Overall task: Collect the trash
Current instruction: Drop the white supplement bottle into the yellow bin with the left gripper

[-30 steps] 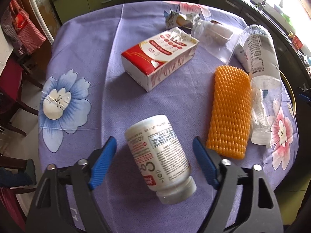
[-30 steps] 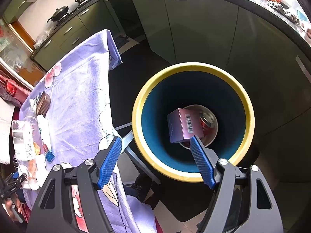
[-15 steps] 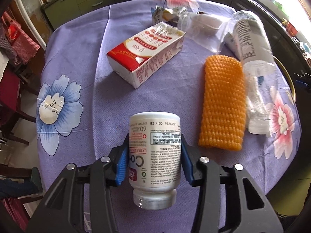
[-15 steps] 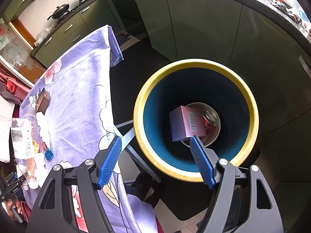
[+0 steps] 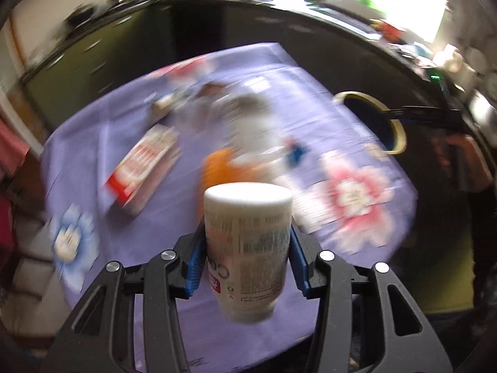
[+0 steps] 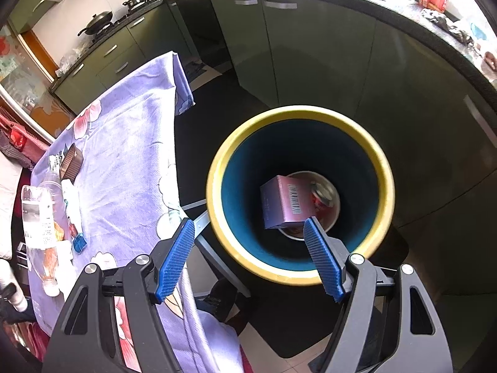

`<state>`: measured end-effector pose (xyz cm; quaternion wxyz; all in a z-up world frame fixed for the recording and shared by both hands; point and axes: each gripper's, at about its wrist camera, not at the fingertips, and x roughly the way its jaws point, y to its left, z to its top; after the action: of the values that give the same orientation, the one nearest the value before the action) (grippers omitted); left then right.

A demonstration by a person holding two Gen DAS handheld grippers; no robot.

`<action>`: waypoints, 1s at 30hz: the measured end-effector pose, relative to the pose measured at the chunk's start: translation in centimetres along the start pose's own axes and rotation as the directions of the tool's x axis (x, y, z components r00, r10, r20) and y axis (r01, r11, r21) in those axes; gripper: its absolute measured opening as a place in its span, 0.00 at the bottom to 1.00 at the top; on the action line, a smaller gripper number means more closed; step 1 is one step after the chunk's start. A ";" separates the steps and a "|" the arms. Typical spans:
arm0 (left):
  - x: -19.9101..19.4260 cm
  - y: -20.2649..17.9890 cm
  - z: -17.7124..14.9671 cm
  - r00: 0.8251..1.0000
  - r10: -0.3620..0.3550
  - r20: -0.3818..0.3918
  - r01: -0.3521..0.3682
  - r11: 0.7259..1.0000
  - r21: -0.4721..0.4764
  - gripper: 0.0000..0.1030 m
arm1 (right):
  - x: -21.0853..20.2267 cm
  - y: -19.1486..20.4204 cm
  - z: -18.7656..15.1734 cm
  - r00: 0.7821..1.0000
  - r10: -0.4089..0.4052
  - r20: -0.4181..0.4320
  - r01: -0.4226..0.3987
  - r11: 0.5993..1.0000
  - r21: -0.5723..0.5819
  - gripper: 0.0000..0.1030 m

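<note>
My left gripper [image 5: 247,259] is shut on a white pill bottle [image 5: 248,248], held lifted above the purple flowered tablecloth [image 5: 198,118]; the left wrist view is blurred by motion. Still on the table lie a red and white carton [image 5: 144,169], an orange foam net [image 5: 217,168] and a clear plastic bottle [image 5: 248,127]. My right gripper [image 6: 251,258] hangs open and empty over a yellow-rimmed blue bin [image 6: 298,267], which holds a pink box [image 6: 284,202] and a can [image 6: 323,194]. The bin's rim [image 5: 394,124] also shows beyond the table in the left wrist view.
Green kitchen cabinets [image 6: 310,62] and a dark counter stand behind the bin. A clear bottle [image 6: 38,217], a brown wrapper [image 6: 71,161] and a blue scrap [image 6: 79,244] lie near the table edge. A metal table leg [image 6: 198,220] sits next to the bin. A hand [image 5: 466,155] shows at right.
The left gripper closed on the white pill bottle that lay on the table, then lifted it up and swung toward the bin side. The right gripper stayed over the bin.
</note>
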<state>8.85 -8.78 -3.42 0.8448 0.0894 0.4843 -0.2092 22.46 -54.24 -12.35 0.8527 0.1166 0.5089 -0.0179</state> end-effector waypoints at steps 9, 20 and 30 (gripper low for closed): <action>5.2 -11.9 9.3 0.989 -0.149 0.002 0.146 0.970 0.194 0.44 | -3.5 -4.1 -2.2 0.998 -0.016 0.057 0.014 0.999 0.031 0.70; 16.6 -24.1 18.5 0.982 -0.169 -0.088 0.186 0.950 0.249 0.44 | -6.6 -8.4 -4.4 0.991 -0.044 0.128 0.038 0.998 0.052 0.70; 20.1 -26.6 21.4 0.990 -0.140 -0.024 0.142 0.959 0.246 0.69 | -6.5 -9.8 -5.1 0.993 -0.067 0.102 0.059 0.995 0.077 0.71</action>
<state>22.74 -45.56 -8.26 0.8084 0.1601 0.4624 -0.3271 13.44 -63.23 -10.79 0.8723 0.1307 0.4660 -0.0697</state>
